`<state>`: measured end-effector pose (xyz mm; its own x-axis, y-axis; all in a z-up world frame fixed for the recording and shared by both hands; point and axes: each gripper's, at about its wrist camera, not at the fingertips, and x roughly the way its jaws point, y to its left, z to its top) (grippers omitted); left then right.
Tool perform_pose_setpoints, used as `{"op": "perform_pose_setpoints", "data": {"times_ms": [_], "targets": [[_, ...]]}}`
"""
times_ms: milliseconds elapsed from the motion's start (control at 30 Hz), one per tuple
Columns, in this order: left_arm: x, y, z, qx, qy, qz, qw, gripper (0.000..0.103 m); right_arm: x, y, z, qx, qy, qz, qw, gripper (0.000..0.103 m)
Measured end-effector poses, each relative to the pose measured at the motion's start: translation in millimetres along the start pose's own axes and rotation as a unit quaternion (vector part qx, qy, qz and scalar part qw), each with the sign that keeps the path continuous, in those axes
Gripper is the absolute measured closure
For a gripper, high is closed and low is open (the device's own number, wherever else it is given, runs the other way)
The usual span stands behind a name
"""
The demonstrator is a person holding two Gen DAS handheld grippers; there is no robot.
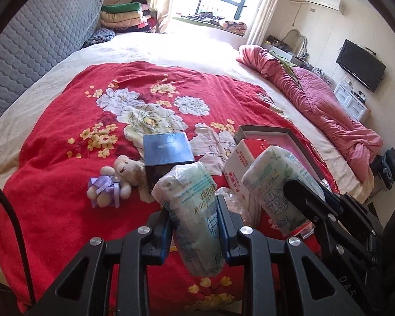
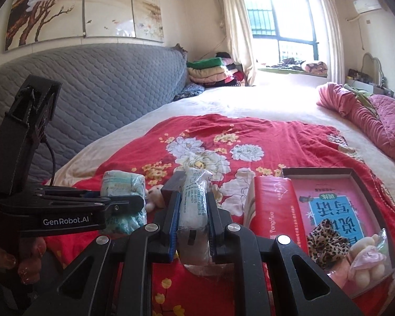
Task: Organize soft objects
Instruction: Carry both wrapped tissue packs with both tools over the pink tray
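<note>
My left gripper is shut on a soft tissue pack in green-printed plastic, held above the red floral blanket. My right gripper is shut on a second tissue pack; that pack and gripper also show in the left wrist view. The left gripper and its pack show at left in the right wrist view. A small teddy bear with a purple bow lies on the blanket. An open box lid tray holds a leopard-print cloth and a pale plush toy.
A dark blue box sits beside the bear. A red and white carton stands by the tray. A rumpled pink quilt lies at the right. A grey quilted headboard and folded blankets are behind.
</note>
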<state>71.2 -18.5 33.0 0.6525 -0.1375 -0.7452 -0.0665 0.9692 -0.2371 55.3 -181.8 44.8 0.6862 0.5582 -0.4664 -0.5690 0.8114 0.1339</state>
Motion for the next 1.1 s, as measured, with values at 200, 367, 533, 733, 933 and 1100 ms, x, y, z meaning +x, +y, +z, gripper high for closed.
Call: {"op": "perform_pose_setpoints", "data": {"times_ms": [200,367,533,733,933,1100], "targets": [[-7,-32,7,0.031,-0.007,-0.005,0.9995,0.073,-21,-16,7,0.018,-0.026,-0.015,0.999,0.084],[-8,-50,11,0.047,-0.008,-0.008,0.9988,0.073,-33,-31,10,0.033,-0.041,-0.026,0.998,0.084],[-4,-73,15,0.07,-0.006,-0.01,0.9975,0.073,-43,-46,12,0.045,-0.053,-0.041,0.997,0.085],[3,-107,23,0.099,-0.008,-0.024,0.9948,0.073,-58,-74,11,0.066,-0.068,-0.07,0.993,0.085],[14,-139,28,0.123,-0.005,-0.04,0.9915,0.073,-68,-109,7,0.088,-0.067,-0.108,0.988,0.085],[25,-156,27,0.135,0.005,-0.052,0.9895,0.073,-78,-136,-2,0.114,-0.067,-0.128,0.983,0.085]]}}
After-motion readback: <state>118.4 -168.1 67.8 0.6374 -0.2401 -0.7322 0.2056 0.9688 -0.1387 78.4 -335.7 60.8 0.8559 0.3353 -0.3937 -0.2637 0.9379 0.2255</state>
